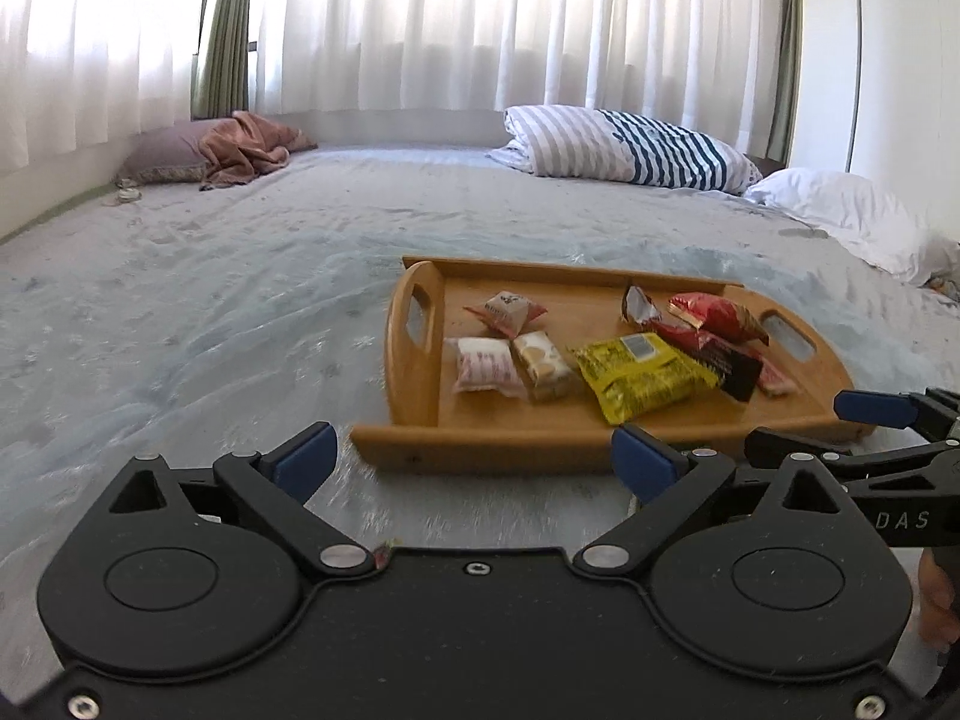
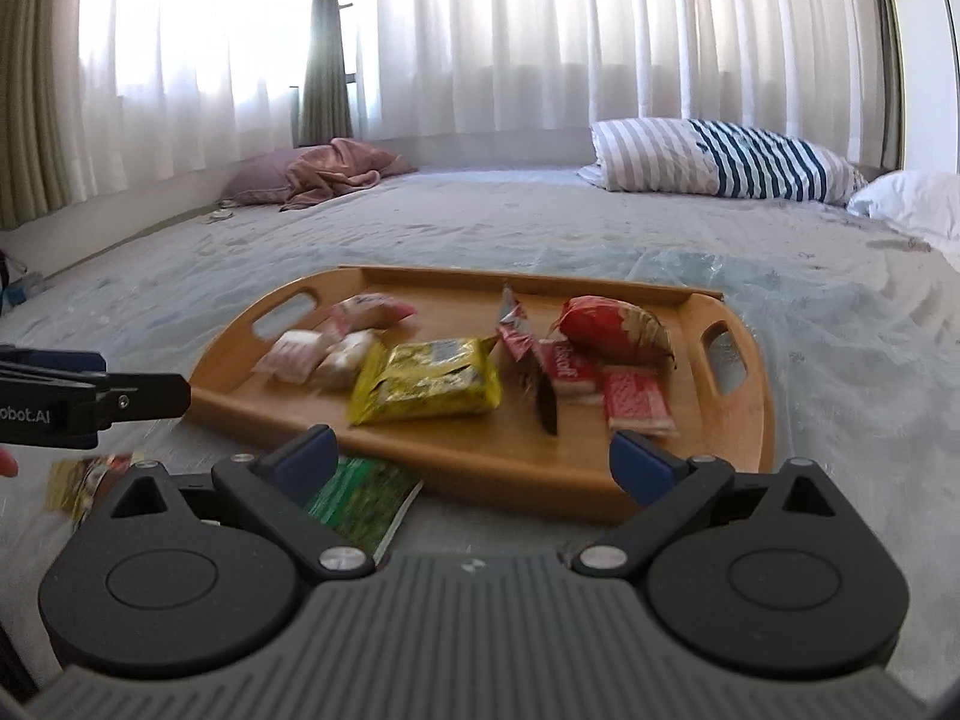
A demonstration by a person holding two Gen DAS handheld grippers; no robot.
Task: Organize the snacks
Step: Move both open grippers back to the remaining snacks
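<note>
A: Both tools are spread wide with nothing between them: left tool (image 1: 474, 462), right tool (image 2: 474, 459).

B: The snacks mostly lie in the wooden tray (image 2: 540, 471) on the bed (image 2: 840, 360). I'd go next for the green packet (image 2: 360, 507) just beside the tray, coming in low and pinching its edge.

Bright backlit curtains (image 1: 480, 24), blurred foreground
</note>
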